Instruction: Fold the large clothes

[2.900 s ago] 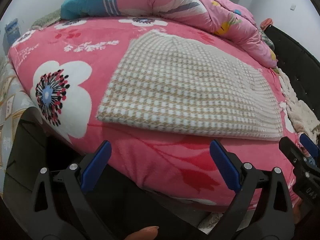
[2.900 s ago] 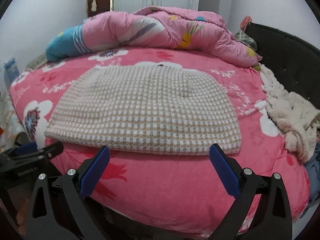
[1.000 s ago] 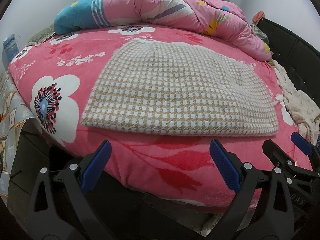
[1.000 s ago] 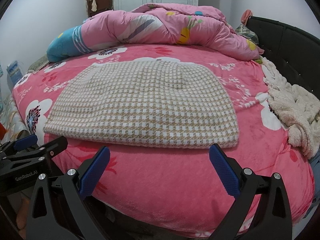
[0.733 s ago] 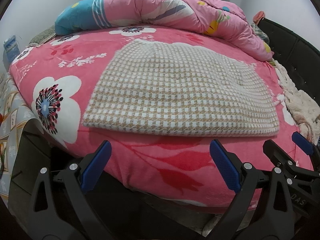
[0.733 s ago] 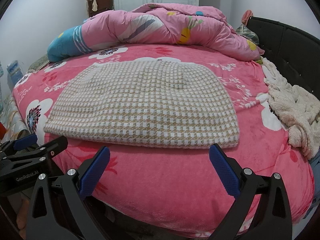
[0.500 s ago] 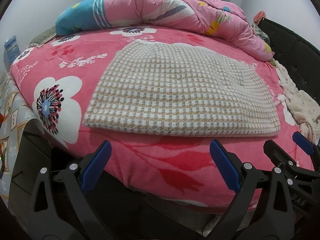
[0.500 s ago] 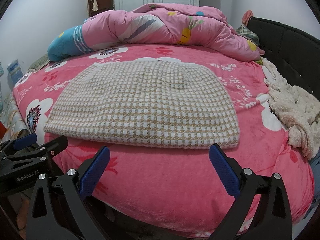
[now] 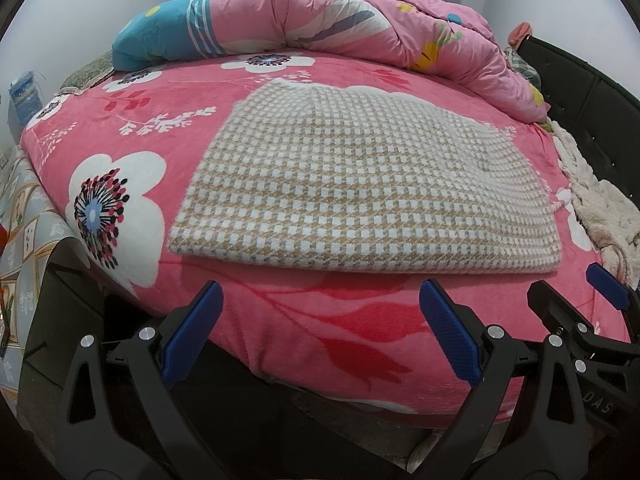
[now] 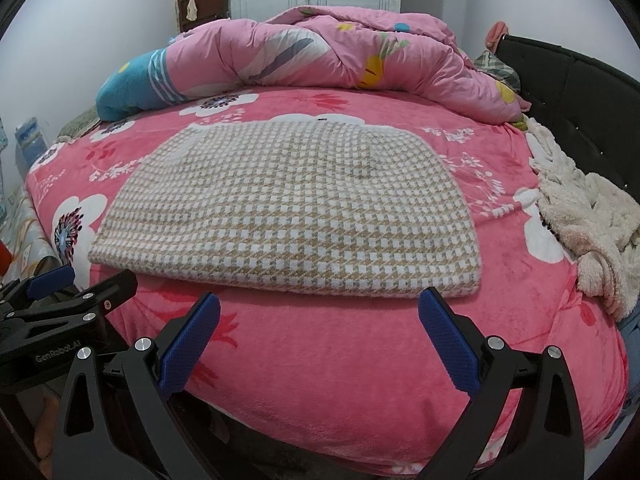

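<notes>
A beige and white checked garment (image 9: 360, 188) lies folded flat on the pink flowered bed (image 9: 320, 320); it also shows in the right wrist view (image 10: 292, 212). My left gripper (image 9: 320, 300) is open and empty, held just off the bed's near edge in front of the garment. My right gripper (image 10: 320, 312) is open and empty, also at the near edge, below the garment's front fold. Each gripper shows at the side of the other's view: the right one (image 9: 576, 292) and the left one (image 10: 86, 276).
A rumpled pink quilt (image 10: 340, 56) with a blue end lies across the far side. A cream fleece garment (image 10: 588, 220) is heaped at the right by the black headboard (image 10: 580, 84). A patterned cover (image 9: 20, 240) hangs at the left.
Both grippers have stayed open and almost still at the bed's edge. The garment has not moved.
</notes>
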{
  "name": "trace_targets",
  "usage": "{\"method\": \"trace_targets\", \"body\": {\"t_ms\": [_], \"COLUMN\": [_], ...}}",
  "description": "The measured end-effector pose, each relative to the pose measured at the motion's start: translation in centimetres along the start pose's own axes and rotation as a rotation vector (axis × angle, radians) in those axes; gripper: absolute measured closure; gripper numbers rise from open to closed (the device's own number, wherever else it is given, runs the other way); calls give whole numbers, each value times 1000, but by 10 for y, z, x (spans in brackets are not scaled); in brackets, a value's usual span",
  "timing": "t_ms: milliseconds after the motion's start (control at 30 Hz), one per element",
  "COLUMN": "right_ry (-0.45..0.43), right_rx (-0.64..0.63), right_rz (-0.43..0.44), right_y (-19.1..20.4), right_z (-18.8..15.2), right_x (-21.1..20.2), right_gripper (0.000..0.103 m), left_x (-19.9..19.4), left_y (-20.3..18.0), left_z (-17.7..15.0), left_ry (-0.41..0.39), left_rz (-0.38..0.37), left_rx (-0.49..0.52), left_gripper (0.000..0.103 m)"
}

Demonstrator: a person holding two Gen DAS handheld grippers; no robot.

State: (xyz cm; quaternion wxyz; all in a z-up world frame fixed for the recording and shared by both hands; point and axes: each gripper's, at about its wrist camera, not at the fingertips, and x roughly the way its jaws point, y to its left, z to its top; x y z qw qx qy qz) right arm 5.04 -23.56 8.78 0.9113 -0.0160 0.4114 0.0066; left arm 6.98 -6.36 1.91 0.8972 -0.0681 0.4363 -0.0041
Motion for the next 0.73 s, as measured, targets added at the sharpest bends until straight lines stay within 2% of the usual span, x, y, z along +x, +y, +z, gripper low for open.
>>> {"method": "trace_targets", "body": {"t_ms": [733], "right_ry": [3], "right_rx": [-6], "right_rz": [4], "right_y": [1], "right_z": [0], "right_x": [0], "right_gripper": [6], "left_x": [0], "left_y": [0], "left_z": [-1], "left_ry": [1], "left_rz": [2], "left_rx": [-2], "left_gripper": [8]}}
